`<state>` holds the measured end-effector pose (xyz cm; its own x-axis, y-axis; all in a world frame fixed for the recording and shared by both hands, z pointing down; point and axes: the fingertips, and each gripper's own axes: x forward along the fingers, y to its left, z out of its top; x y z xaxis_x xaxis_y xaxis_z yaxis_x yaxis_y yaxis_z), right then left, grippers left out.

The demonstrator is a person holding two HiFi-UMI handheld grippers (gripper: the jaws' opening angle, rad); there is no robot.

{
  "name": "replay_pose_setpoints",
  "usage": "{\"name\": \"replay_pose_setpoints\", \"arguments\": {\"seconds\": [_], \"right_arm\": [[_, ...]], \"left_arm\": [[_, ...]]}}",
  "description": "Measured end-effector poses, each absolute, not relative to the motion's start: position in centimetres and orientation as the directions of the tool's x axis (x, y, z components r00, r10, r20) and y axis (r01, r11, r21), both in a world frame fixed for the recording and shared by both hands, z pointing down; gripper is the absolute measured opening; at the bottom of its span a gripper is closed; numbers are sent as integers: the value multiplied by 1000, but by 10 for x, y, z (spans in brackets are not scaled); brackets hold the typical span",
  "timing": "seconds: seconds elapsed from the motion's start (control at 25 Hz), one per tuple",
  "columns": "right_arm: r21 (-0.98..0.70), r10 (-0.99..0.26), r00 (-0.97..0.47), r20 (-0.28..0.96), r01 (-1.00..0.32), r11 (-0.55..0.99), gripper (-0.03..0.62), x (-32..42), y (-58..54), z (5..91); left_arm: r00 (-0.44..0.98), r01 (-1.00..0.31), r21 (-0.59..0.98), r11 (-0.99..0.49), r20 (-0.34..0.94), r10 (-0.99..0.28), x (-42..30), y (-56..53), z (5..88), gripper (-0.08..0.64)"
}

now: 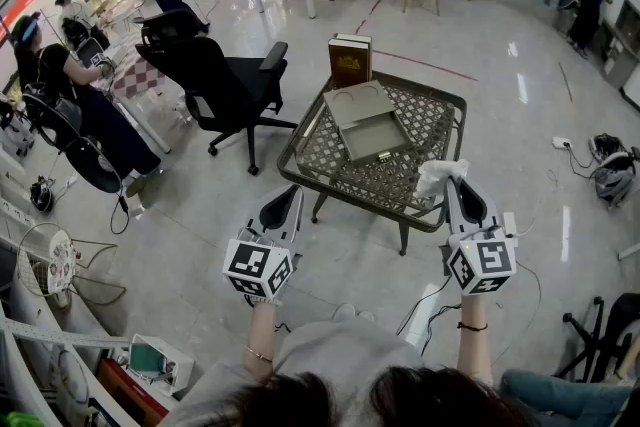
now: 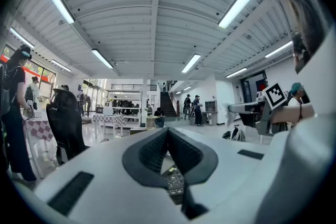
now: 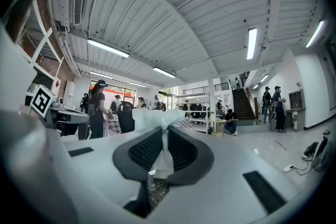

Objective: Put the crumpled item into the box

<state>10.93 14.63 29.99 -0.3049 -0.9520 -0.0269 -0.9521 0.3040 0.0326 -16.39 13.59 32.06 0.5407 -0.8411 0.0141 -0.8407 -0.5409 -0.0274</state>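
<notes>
A grey open box [image 1: 375,137] lies on the lattice-top table [image 1: 440,120], with its flat lid [image 1: 357,102] just behind it. My right gripper [image 1: 453,183] hovers over the table's near right corner, shut on a white crumpled item [image 1: 437,177]. In the right gripper view the crumpled item [image 3: 155,119] bunches out past the fingertips and a strip of it hangs between the dark pads [image 3: 144,148] of the right gripper [image 3: 164,131]. My left gripper [image 1: 292,192] is held off the table's near left edge. In its own view the left gripper [image 2: 168,131] is shut with nothing in it.
A brown book-like case [image 1: 350,61] stands upright at the table's far edge. A black office chair [image 1: 215,80] is to the table's left. Cables and a power strip [image 1: 430,310] lie on the floor near my feet. Several people work at the room's edges.
</notes>
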Motion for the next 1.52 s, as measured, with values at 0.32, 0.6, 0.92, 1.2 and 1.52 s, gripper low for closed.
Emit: {"name": "replay_pose_setpoints", "arguments": {"seconds": [0.32,0.6,0.92,1.2,1.52], "right_arm": [[32,-951,-307,-29,-952,306,52,111,151,300],[11,-949,-313,-32,-950,313,52,118,158,302],[-56,-939,-344,-23,-937,345,52,120,159,311],[-117,-929,-370,-20,-922,370,52,123,155,320],[-115,-927,-374,11,-922,370,52,119,128,333]], "left_arm": [[542,-840,-24,-542,11,-840,-160,140,320,17],[545,-838,-19,-545,16,-838,-150,151,320,17],[532,-846,-14,-532,25,-846,-145,162,325,17],[533,-846,0,-533,49,-845,-141,163,334,17],[537,-843,33,-536,74,-840,-142,135,352,17]]}}
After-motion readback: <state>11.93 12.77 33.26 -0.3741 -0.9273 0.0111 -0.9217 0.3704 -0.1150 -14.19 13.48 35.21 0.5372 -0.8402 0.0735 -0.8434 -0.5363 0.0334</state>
